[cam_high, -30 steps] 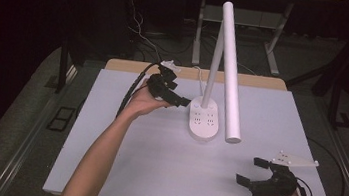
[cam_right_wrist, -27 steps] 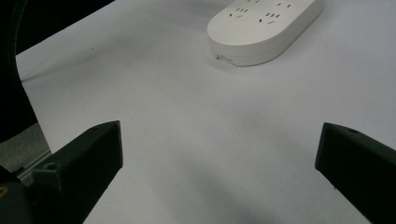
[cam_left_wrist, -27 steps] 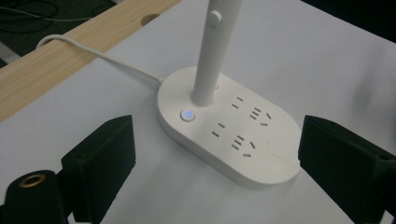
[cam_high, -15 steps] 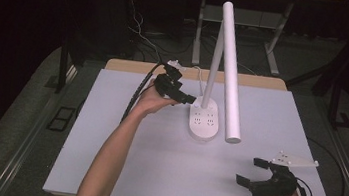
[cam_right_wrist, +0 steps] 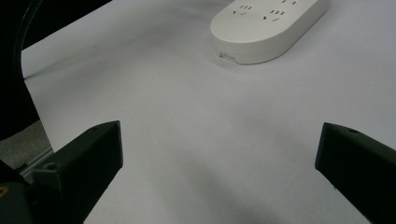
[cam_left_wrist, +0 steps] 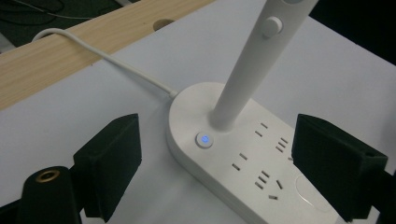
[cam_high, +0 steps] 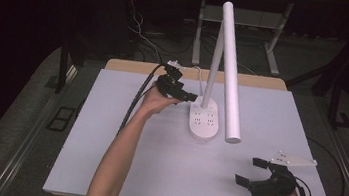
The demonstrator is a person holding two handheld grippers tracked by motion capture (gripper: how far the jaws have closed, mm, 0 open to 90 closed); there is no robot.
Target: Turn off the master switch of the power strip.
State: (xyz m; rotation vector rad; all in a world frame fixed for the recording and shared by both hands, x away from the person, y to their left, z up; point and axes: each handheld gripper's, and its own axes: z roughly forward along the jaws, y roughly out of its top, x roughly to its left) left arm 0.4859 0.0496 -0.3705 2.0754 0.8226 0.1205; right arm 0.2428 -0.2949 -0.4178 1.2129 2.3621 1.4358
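Big white counter (cam_high: 104, 160) takes up most of the high view, with a strip of bare wood along its far edge. Standing toward the back middle is the desk lamp (cam_high: 204, 124): an oval white base with socket holes on top, a thin upright stem, and a long white tube head (cam_high: 230, 74) slanting down over the base's right side. Its white cord (cam_left_wrist: 107, 58) runs off the back of the base toward the wood strip.

The left gripper (cam_high: 183, 95) sits just left of the base, fingers released and spread either side of the base's near end; they've just been closing in a bit, not touching it yet. In the left gripper view there's a small round button glowing blue (cam_left_wrist: 204, 139) right at the foot of the stem.

The right gripper (cam_high: 249, 173) is well apart, near the front right corner, fingers wide open with just bare counter between them.
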